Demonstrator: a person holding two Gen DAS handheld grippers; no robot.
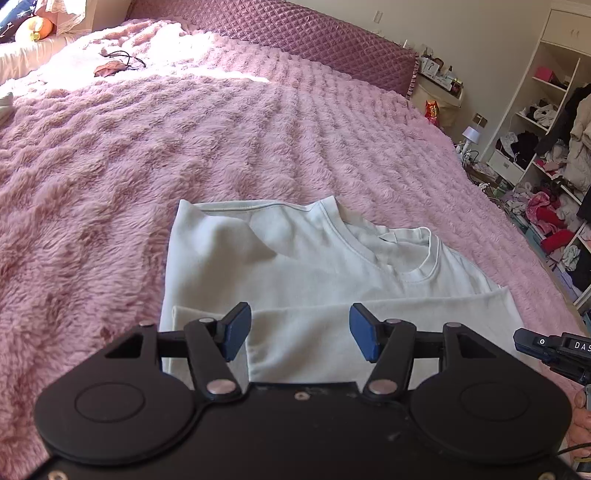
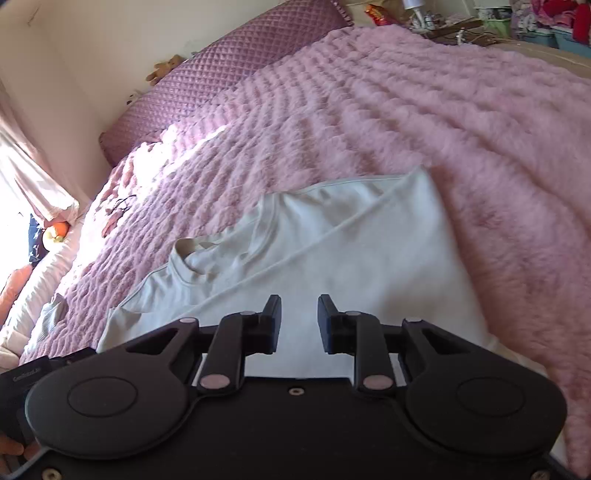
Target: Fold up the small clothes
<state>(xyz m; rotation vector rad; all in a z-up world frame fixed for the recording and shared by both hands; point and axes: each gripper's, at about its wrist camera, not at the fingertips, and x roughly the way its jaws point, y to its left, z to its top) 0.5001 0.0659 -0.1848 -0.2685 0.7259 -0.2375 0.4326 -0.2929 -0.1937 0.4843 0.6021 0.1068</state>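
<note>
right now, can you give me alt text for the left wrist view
A white T-shirt, partly folded with its collar showing, lies on a fluffy pink blanket covering a bed. The left tool hovers open over the shirt's near edge, gripping nothing. Cluttered white shelves stand at the right.

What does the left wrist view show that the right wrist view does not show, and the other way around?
Only the left wrist view shows the open shelves full of clothes and the left gripper, jaws wide apart. Only the right wrist view shows the small brown plush toy and the right gripper, jaws apart. Both show the white T-shirt, partly folded, on the pink blanket, and the purple quilted headboard.
</note>
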